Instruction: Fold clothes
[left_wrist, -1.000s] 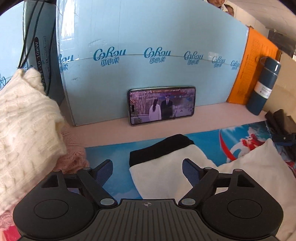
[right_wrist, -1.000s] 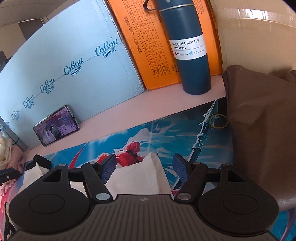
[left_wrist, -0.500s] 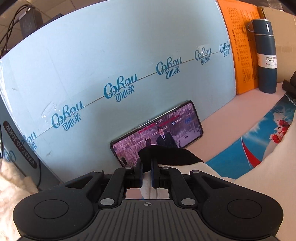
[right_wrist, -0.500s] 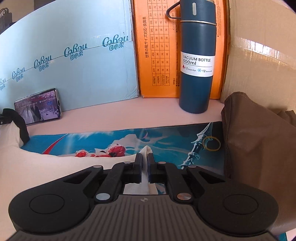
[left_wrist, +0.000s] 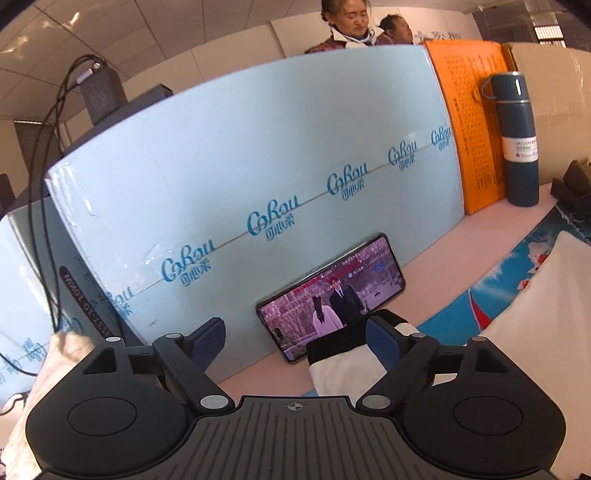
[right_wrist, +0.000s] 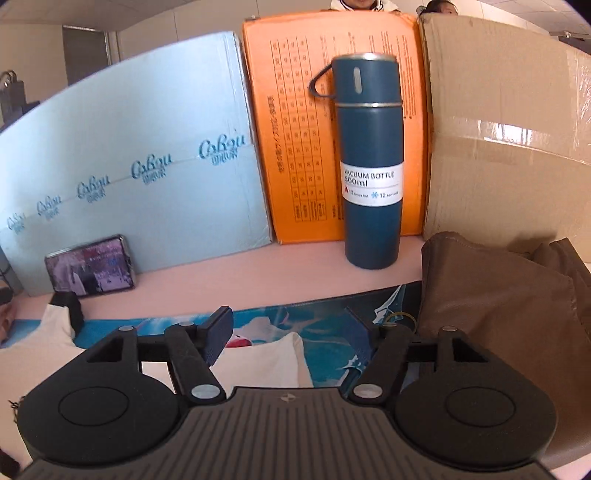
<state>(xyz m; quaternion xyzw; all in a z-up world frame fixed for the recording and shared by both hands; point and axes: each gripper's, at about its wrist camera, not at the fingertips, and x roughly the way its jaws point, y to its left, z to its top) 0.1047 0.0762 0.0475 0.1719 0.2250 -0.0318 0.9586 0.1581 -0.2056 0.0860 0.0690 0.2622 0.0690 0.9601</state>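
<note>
One white garment (left_wrist: 343, 369) with a black cuff lies on the counter (right_wrist: 258, 266), its cuffed end just in front of the one phone (left_wrist: 332, 295) that leans on the pale blue box (left_wrist: 258, 166). The left tool (left_wrist: 295, 336) is spreading its jaws, the cuff beside its right finger but not pinched. The right tool (right_wrist: 291, 328) is also spreading, a white corner of cloth lying loose between its fingers. Right of the phone stand one orange box (right_wrist: 295, 129), one blue vacuum bottle (right_wrist: 369, 166) and one brown cardboard box (right_wrist: 498, 147); one brown cloth (right_wrist: 498, 314) lies in front of that last box
</note>
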